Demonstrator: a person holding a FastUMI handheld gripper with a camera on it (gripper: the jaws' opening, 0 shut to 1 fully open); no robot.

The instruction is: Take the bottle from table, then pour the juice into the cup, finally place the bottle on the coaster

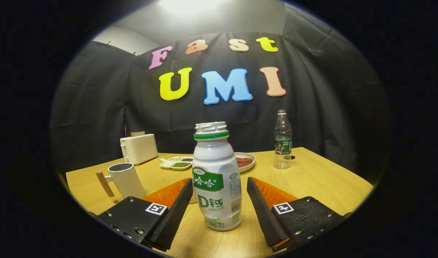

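Gripper view. My gripper (219, 200) is spread wide, one finger on each side of the bottle (216, 179), and neither pad touches it: there is a visible gap on the right side and a narrower one on the left. The bottle stands upright on the table (312, 179), between my fingers, cap off, its open neck toward the booth wall. It is a white bottle with a green band and label.

Progress, as I judge it: nothing is completed yet. The bottle is not yet taken; I am placed for the grasp. Left to do: close on the body, lift, pour, set down.

The cup (125, 179) stands to the left beyond my left finger, upright, wooden handle pointing away from the bottle. I cannot see whether it holds anything. A round edge peeks out just behind the bottle's base on the left; it may be the coaster, but I cannot tell.

Room to move: the stretch of table between bottle and cup looks free. Farther back lie a divided tray (177, 162) and a plate (246, 161), the plate close behind the bottle. A toaster (139, 147) sits at the back left, a clear water bottle (283, 141) at the back right, well apart. The table's left edge runs near the cup, so a pour there leaves little margin on that side.
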